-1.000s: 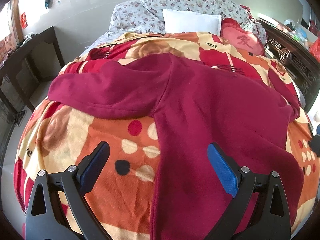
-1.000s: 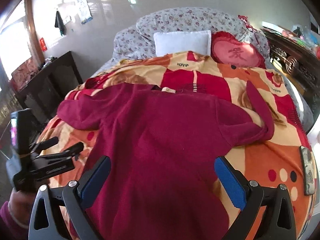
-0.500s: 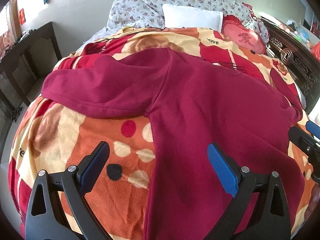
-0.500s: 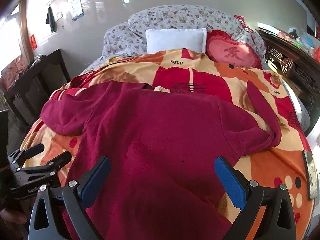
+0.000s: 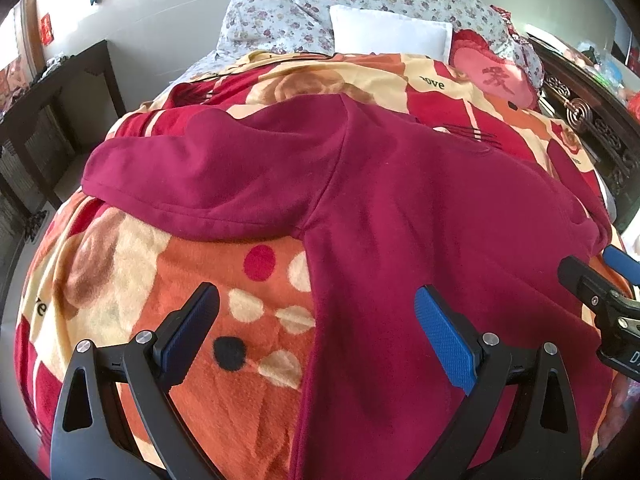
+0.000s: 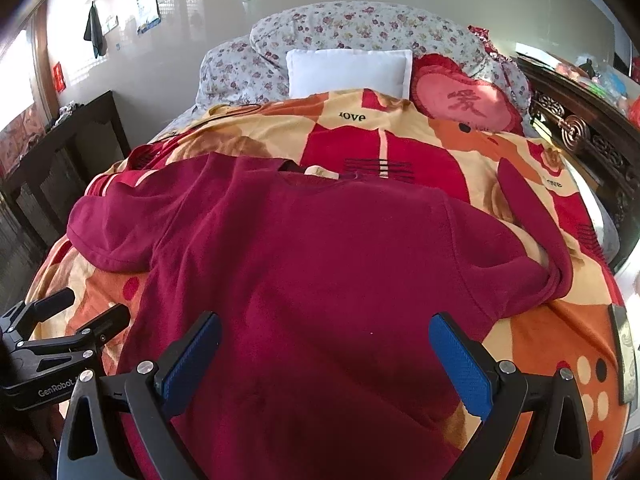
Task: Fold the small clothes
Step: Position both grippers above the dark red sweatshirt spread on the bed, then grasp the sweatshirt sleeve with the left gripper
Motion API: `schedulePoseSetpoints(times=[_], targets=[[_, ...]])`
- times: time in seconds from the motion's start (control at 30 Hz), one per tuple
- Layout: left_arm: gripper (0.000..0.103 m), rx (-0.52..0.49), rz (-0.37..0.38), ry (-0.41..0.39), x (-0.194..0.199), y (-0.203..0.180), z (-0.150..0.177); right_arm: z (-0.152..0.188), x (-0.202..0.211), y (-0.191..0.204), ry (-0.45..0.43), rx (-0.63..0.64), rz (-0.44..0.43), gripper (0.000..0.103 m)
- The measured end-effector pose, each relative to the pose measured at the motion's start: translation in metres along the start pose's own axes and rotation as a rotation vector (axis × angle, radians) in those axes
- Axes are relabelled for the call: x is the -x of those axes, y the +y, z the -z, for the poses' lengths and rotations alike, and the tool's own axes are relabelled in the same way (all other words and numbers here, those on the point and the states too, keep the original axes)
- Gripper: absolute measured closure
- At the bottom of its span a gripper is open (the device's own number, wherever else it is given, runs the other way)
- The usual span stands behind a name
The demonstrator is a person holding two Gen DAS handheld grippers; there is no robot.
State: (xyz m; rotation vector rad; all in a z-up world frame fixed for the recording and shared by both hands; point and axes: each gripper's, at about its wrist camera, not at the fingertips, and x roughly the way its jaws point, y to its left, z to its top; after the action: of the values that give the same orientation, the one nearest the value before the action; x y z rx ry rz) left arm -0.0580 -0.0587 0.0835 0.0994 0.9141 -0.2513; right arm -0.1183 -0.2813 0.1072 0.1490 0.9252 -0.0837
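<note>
A dark red long-sleeved fleece top (image 6: 328, 264) lies spread flat, back up, on a red, orange and cream patterned fleece blanket (image 6: 552, 344) that covers the bed. Its neckline points toward 12 o'clock, its hem toward 6 o'clock. The left sleeve (image 5: 208, 176) stretches out toward 9 o'clock; the right sleeve (image 6: 532, 216) bends at the elbow and runs up toward 1 o'clock.

The left gripper (image 5: 316, 328) hovers over the top's left side edge, its jaws spread wide and holding nothing; one blue pad (image 5: 188, 332) sits above the blanket, the other above the red cloth. The right gripper (image 6: 326, 356) hangs over the lower middle of the top, jaws likewise wide apart and empty, both pads above the fabric. In the right wrist view the left gripper shows at 8 o'clock, with a hand (image 6: 24, 444) below it.

Beyond the top, at 12 o'clock, a white rectangular pillow (image 6: 348, 70) leans against grey floral pillows (image 6: 360, 26), and a pink heart-shaped cushion (image 6: 464, 98) with a red character sits just beside it at 1 o'clock. A dark carved wooden bed frame (image 6: 580, 128) runs along 2 o'clock, and a dark wooden side table (image 6: 68, 140) stands at 9 o'clock against the pale wall.
</note>
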Motion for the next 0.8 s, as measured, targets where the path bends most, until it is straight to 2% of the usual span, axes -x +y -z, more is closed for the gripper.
schedulePoseSetpoints(times=[0.8], targets=[[0.004, 0.050, -0.055, -0.002, -0.012, 0.033, -0.005, 0.000, -0.017, 0.009, -0.004, 0.025, 0.013, 0.001]])
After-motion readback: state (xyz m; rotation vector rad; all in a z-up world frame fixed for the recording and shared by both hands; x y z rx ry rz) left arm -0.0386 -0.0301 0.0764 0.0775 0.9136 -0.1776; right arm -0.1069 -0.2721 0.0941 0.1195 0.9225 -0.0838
